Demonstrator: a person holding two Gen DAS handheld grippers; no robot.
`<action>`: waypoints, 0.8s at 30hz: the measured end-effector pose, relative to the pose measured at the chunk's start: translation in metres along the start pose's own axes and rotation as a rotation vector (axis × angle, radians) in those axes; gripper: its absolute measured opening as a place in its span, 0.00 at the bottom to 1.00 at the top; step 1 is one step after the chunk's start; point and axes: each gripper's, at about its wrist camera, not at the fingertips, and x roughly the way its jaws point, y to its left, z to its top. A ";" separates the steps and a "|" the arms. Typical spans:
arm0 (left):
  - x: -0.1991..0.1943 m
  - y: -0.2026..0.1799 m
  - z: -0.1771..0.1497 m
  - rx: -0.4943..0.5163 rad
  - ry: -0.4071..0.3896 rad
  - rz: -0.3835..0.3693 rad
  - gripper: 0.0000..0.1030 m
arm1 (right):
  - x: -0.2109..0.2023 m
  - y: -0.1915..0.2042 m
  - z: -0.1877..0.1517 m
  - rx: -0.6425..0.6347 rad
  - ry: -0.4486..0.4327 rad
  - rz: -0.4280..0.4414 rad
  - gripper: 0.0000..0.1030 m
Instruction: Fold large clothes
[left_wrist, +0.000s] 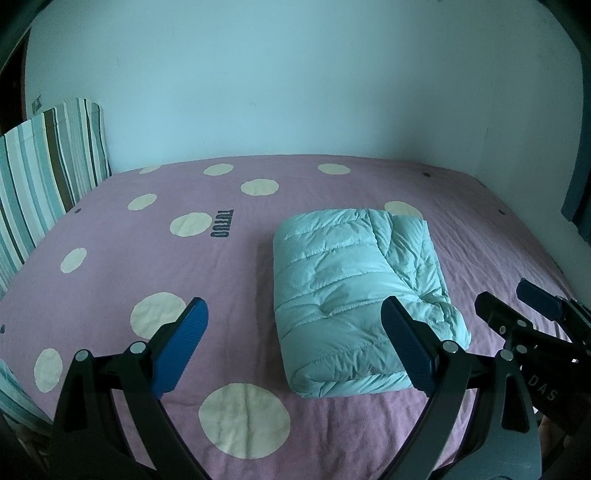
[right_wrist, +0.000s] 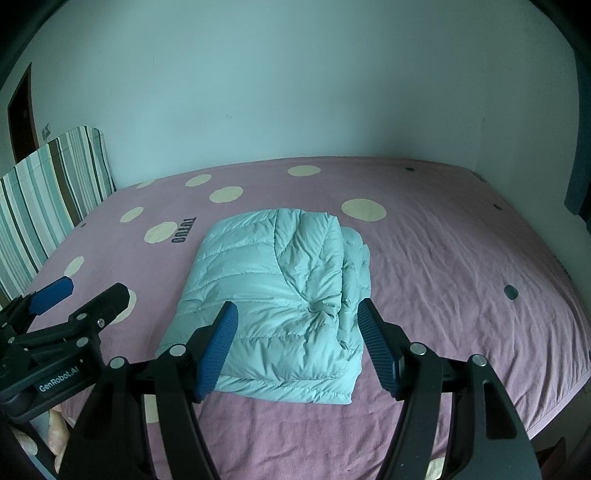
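Striped cushion (left_wrist: 48, 162) in teal, white and brown, propped upright at the far left against the head of the bed (left_wrist: 110, 229). Mauve sheet scattered with cream dots, printed lettering (left_wrist: 222, 223) near the middle, pale bare wall (left_wrist: 295, 81) behind. Left gripper (left_wrist: 295, 332) low in the foreground, blue-padded fingers (left_wrist: 181, 347) spread wide, nothing between them, tips clear of the sheet. Seen from the left wrist, puffy light-teal quilted jacket (left_wrist: 354, 291) right of centre on the bed, folded into a thick rectangular bundle, open layered edge on its right side, smooth fold on its left. Jacket lying flat on the sheet, near corner close to the front edge of the mattress. Right finger of the left gripper overlapping the bundle's near right corner in this view; contact impossible to tell. Right gripper (right_wrist: 297, 341) just beyond, seen from its own camera centred over the near end of the jacket, blue fingers (right_wrist: 378, 350) parted to either side of the bundle's front edge, pinching nothing. Whether those pads touch the fabric, unclear. Same gripper also visible at the right margin of the left wrist view, fingers apart. Dark curtain edge (left_wrist: 576, 199) at the far right, beside the corner of the bed.
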 end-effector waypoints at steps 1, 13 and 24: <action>0.000 0.000 0.000 0.000 -0.002 0.002 0.92 | 0.000 -0.001 0.000 -0.001 0.000 0.001 0.65; -0.004 -0.003 0.001 0.001 -0.025 0.051 0.96 | 0.001 0.000 0.001 -0.004 -0.004 0.000 0.65; -0.005 -0.017 0.000 0.071 -0.043 0.044 0.98 | 0.003 0.001 0.000 -0.002 0.004 -0.001 0.65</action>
